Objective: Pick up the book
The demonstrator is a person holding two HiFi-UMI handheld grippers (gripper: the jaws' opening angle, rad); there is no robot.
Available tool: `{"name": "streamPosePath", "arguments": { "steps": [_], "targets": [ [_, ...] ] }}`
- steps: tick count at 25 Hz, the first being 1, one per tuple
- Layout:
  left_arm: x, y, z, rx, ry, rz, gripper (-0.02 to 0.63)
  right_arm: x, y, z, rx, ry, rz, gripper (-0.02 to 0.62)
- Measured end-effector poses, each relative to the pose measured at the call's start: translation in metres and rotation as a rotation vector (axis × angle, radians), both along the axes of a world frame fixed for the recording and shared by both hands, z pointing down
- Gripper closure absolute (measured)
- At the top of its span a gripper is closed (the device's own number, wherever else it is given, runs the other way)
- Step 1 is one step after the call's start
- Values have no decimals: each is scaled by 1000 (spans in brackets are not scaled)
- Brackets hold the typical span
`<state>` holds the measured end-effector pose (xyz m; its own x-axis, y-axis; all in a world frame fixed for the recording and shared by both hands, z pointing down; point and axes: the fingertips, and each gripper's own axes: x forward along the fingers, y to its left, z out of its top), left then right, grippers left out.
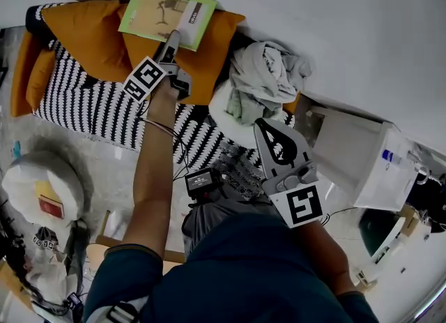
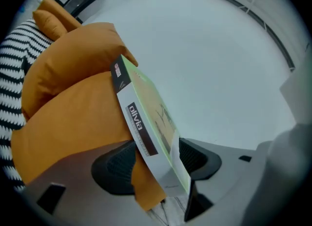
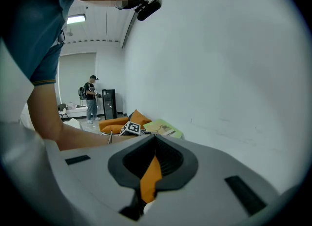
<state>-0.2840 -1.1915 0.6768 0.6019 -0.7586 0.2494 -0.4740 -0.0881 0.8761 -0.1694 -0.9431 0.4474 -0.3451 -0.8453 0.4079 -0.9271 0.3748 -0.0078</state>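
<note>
Left gripper view — left gripper [image 2: 157, 157] fingers spread, green book [image 2: 151, 122] between them, unclamped, against orange pillow [image 2: 68, 117]. Right gripper [image 3: 155, 142] — fingers together, empty.

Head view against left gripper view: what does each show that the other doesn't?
Head view only: the right gripper, shut, and a crumpled grey cloth. Left gripper view only: the left gripper's open jaws either side of the green book, whose spine reads "olivia". Both: that book, the orange cushion it rests on and the striped cover.
</note>
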Motion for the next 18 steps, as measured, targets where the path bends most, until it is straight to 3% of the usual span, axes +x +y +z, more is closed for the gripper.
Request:
{"name": "streamPosePath", "arguments": {
  "steps": [8, 13, 18],
  "targets": [
    [12, -12, 5, -84, 156, -23, 396, 2, -8, 10, -22, -7, -16, 581],
    [-1, -6, -19, -18, 244, -65, 459, -4, -15, 13, -19, -30, -42, 581],
    [-12, 14, -50, 95, 216, -43, 474, -9, -18, 10, 0, -46, -71, 581]
  ]
}}
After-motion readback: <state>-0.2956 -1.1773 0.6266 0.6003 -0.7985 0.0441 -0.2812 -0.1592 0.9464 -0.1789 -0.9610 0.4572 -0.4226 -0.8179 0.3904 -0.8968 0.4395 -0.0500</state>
